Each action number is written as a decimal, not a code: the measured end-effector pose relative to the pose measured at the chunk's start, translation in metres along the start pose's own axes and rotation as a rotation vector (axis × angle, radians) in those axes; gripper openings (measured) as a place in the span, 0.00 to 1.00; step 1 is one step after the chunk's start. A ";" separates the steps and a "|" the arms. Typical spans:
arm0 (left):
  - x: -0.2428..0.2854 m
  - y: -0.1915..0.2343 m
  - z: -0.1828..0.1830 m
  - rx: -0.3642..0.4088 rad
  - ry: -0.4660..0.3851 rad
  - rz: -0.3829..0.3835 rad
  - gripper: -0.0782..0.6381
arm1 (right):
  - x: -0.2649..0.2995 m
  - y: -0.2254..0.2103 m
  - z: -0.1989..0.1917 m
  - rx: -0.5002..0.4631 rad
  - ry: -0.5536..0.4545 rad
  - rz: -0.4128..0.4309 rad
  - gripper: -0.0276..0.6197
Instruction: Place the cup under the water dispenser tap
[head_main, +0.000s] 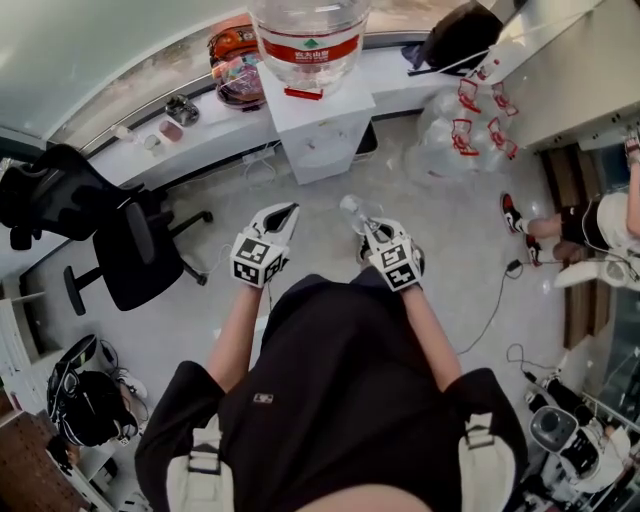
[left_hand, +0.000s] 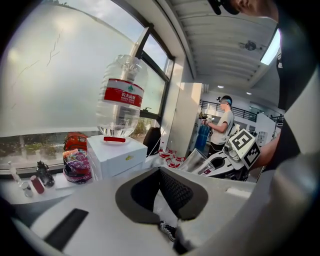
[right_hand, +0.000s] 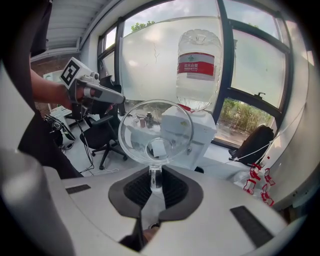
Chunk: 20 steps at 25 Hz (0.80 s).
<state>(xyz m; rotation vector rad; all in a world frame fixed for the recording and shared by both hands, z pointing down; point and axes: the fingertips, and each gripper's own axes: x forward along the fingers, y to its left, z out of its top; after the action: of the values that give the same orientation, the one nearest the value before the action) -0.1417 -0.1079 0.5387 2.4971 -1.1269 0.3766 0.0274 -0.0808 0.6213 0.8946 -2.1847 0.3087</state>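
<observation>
A clear plastic cup (right_hand: 155, 132) is gripped by its rim wall in my right gripper (right_hand: 155, 182), mouth turned toward the camera. In the head view the cup (head_main: 352, 210) sticks out ahead of the right gripper (head_main: 365, 232), above the floor. The white water dispenser (head_main: 320, 125) with its upturned bottle (head_main: 310, 35) stands ahead against the counter; its tap does not show clearly. It is some way off, behind the cup, in the right gripper view (right_hand: 192, 135). My left gripper (head_main: 282, 212) hovers beside the right one, pads together and empty (left_hand: 160, 172), facing the dispenser (left_hand: 117, 155).
A black office chair (head_main: 140, 250) stands at left. The counter (head_main: 200, 130) holds snack bags (head_main: 235, 65) and small jars. Clear bags (head_main: 450, 130) lie right of the dispenser. Cables (head_main: 490, 310) run over the floor. A seated person's legs (head_main: 590, 225) are at right.
</observation>
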 end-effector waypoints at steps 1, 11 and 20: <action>0.007 0.001 0.002 -0.005 0.001 0.004 0.11 | 0.003 -0.006 0.000 -0.003 0.005 0.007 0.06; 0.056 0.011 0.019 -0.032 0.017 0.034 0.11 | 0.035 -0.056 -0.004 -0.022 0.048 0.074 0.06; 0.070 0.025 0.009 -0.047 0.081 0.076 0.11 | 0.075 -0.081 -0.014 0.008 0.072 0.129 0.06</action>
<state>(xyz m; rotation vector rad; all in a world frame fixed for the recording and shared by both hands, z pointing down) -0.1148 -0.1735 0.5637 2.3811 -1.1874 0.4632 0.0545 -0.1706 0.6801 0.7361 -2.1797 0.4060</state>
